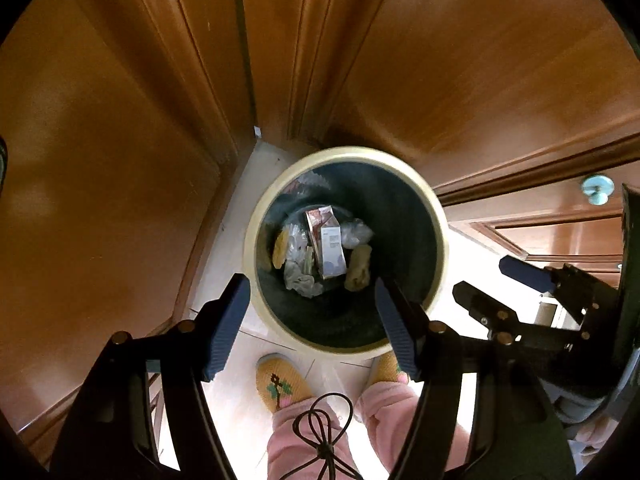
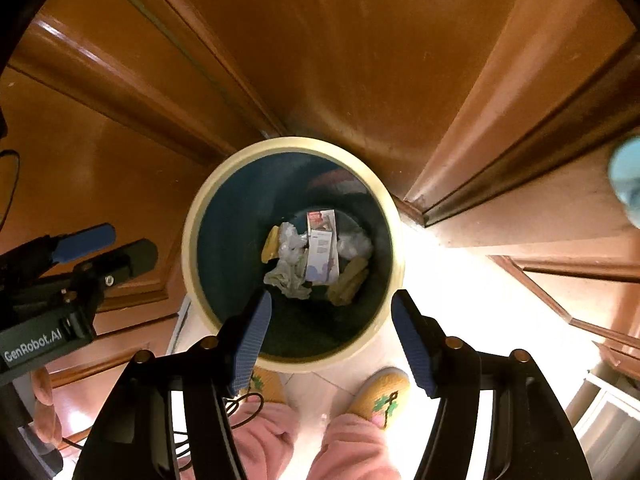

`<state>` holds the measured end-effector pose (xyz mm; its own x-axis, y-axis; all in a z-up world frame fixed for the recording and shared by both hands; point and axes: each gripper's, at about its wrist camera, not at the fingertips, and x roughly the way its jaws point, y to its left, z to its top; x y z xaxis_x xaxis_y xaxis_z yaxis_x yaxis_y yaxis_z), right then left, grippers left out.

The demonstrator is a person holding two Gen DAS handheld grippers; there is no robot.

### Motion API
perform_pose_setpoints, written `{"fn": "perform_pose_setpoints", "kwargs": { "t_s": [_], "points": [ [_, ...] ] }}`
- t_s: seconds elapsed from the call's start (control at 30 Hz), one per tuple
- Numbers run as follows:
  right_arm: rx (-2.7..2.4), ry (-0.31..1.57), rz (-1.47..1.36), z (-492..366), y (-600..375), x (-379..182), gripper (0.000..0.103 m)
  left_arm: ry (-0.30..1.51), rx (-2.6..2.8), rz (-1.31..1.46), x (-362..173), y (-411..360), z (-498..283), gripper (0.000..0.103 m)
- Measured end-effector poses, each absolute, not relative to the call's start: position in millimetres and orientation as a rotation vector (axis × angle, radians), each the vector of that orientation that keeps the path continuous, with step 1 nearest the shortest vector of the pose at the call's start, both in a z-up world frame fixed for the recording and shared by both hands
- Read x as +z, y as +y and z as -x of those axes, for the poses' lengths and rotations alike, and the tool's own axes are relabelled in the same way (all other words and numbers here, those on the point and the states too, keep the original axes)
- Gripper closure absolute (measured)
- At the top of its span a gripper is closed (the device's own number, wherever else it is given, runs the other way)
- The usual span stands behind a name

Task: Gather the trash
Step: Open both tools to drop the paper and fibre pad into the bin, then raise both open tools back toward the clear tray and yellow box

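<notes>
Round bin point(image 1: 434, 240) — carton point(image 1: 329, 242), crumpled wrappers point(image 1: 298, 276)

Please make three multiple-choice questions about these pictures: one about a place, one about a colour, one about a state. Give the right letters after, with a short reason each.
1. Where does the carton lie?
A. on the floor beside the bin
B. at the bottom of the bin
C. between gripper fingers

2. What colour is the rim of the bin?
A. cream
B. red
C. black

3. How are the jaws of the left gripper and the right gripper?
A. both shut on trash
B. one holds the carton
C. both open with nothing between them

Answers: 1 B, it rests among crumpled wrappers inside; 2 A, a pale ring tops the dark inner wall; 3 C, a clear gap separates each pair of blue pads.
</notes>
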<state>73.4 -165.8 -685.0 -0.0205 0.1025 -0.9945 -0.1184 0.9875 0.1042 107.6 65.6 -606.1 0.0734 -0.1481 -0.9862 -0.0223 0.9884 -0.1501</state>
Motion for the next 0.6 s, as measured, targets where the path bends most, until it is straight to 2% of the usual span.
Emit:
{"fn": "perform_pose_setpoints", "kwargs": {
  "t_s": [0.23, 0.6],
  "points": [
    [0.149, 1.556, -0.058, -57.6, -153.1, -616.0, 0.04, 1.454, -0.115, 0.117, -523.0, 62.1, -108.4, 0.041],
    [0.098, 1.475, -0.134, -54.7, -163.4, -444.4, 0.04, 1.376, -0.165, 0.083, -341.0, 53.0, -104.8, 0.041]
  ]
}}
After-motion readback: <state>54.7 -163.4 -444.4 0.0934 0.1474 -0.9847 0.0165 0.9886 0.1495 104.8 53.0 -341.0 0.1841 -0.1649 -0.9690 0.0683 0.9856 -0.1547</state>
